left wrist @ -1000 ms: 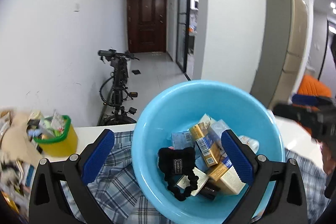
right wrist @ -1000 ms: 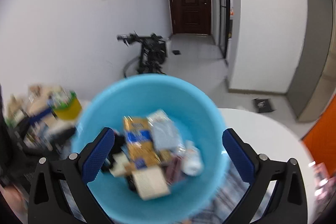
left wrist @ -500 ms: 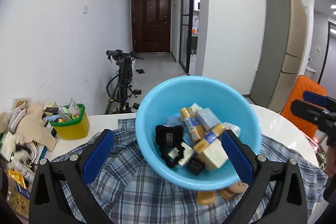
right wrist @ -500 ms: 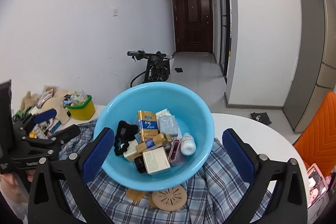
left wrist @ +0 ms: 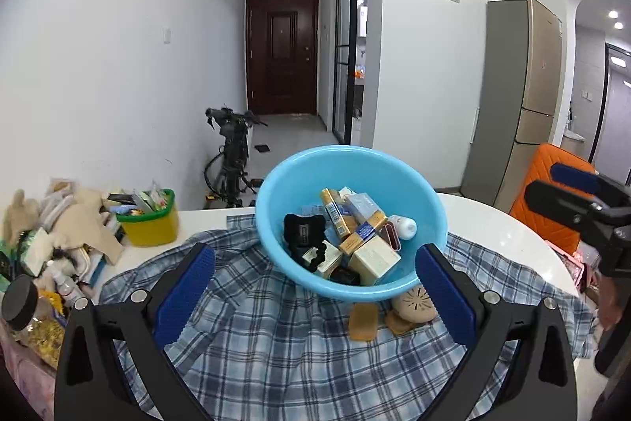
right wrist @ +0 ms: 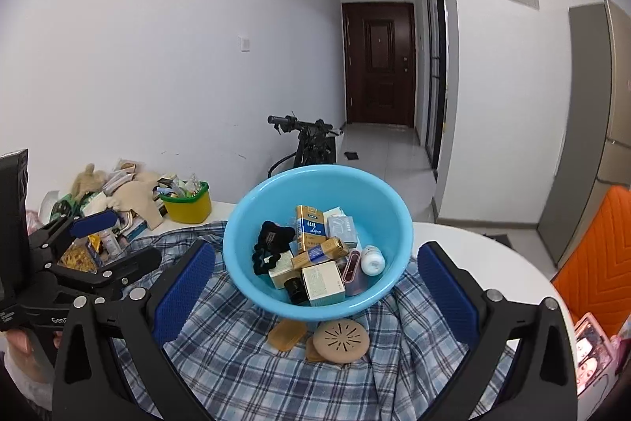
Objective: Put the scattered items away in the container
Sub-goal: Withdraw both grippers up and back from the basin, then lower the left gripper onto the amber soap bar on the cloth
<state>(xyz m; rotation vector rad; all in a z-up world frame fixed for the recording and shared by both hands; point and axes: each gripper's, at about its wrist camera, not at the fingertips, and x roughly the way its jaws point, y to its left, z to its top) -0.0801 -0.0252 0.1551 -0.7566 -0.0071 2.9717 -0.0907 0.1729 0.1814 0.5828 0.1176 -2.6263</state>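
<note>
Most items already fill your round light-blue plastic basin (right wrist: pixel 315 192), but with both claws (left wrist: pixel 315 294) (right wrist: pixel 315 292) wide and empty, the tan perforated disc (right wrist: pixel 341 336) and amber flat pad (right wrist: pixel 287 333) at its six o'clock remain on the worktop.

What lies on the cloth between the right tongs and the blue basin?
Right wrist view: between the open right tongs and the blue basin, a round tan vented disc and an amber bar lie on the plaid cloth by the basin's near rim.

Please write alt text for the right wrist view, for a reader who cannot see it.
An open gripper faces a light blue basin of small boxes and bottles on a plaid cloth. A tan round disc and an amber piece lie just outside it.
</note>
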